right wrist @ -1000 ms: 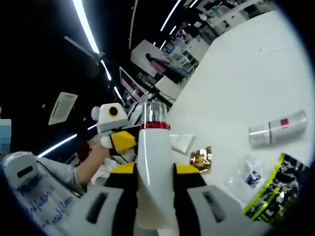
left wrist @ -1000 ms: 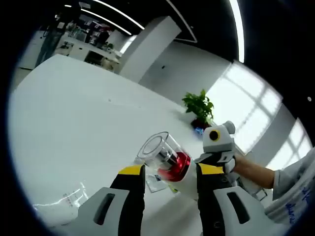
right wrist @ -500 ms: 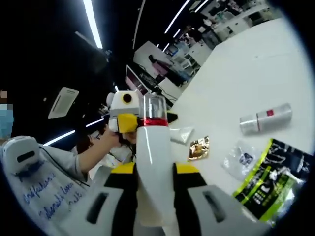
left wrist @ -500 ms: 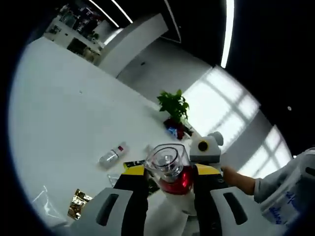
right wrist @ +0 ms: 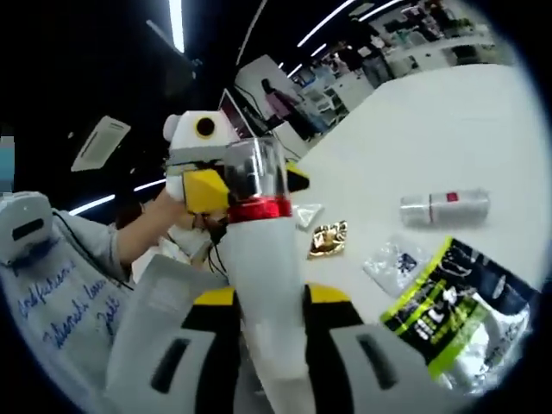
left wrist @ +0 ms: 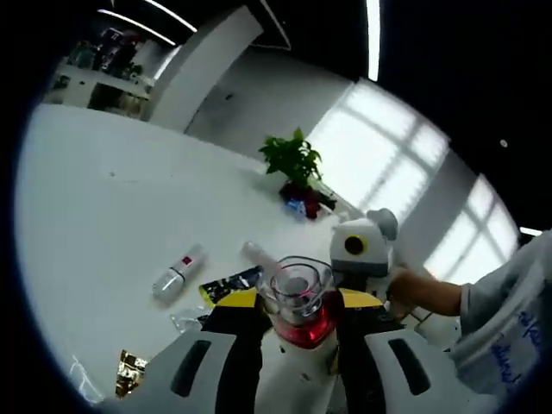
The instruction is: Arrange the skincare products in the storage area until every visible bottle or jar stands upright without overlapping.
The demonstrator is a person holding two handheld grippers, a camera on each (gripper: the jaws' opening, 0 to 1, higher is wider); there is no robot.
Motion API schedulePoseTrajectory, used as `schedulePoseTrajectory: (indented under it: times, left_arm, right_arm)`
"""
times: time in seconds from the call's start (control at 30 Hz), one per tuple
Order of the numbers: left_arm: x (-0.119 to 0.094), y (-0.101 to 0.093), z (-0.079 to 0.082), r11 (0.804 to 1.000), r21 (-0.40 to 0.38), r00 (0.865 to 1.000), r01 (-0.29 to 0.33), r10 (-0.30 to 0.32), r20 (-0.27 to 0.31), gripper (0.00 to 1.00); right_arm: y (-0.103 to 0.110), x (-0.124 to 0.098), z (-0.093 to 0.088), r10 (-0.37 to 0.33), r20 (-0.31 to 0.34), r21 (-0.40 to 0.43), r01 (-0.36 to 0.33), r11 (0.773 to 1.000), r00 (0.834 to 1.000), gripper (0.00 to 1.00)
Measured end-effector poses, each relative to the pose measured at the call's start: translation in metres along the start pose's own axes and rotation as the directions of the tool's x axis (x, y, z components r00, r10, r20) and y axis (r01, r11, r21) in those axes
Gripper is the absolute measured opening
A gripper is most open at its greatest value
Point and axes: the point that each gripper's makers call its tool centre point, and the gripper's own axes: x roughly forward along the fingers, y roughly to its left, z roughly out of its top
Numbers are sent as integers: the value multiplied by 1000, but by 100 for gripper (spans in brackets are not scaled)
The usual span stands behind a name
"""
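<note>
Both grippers, L [left wrist: 296, 304] & R [right wrist: 267, 297], clamp 1 white bottle [right wrist: 263, 293] w/ red collar & clear cap, held up above the white table [right wrist: 414, 129], where a small bottle [right wrist: 443, 207] lies flat near a gold sachet [right wrist: 328, 239] & green-black pouch [right wrist: 448, 297].

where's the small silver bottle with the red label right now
It lies on its side on the white table: the small silver bottle sits beyond the green-and-black packet in the right gripper view.
</note>
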Motion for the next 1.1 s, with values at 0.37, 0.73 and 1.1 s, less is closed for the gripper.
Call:
schedulePoseTrajectory:
  times: [0.37, 0.73, 1.1]
  left_arm:
    - [25, -22, -9, 982, 187, 995, -5, 23, -94, 28]
    - [36, -15, -10, 948, 319, 988, -17, 64, -137, 29]
    - [38, -9, -17, 931, 364, 981, -21, 90, -172, 29]
  right_arm:
    - [-10, -4, -15, -66, -23, -140, 62, 988, 998, 28]
    - [-25, -10, -21, -120, -31, -272, 108, 956, 992, 28]
    - [-36, -6, -26, -112, -36, -354, 92, 931, 993, 28]
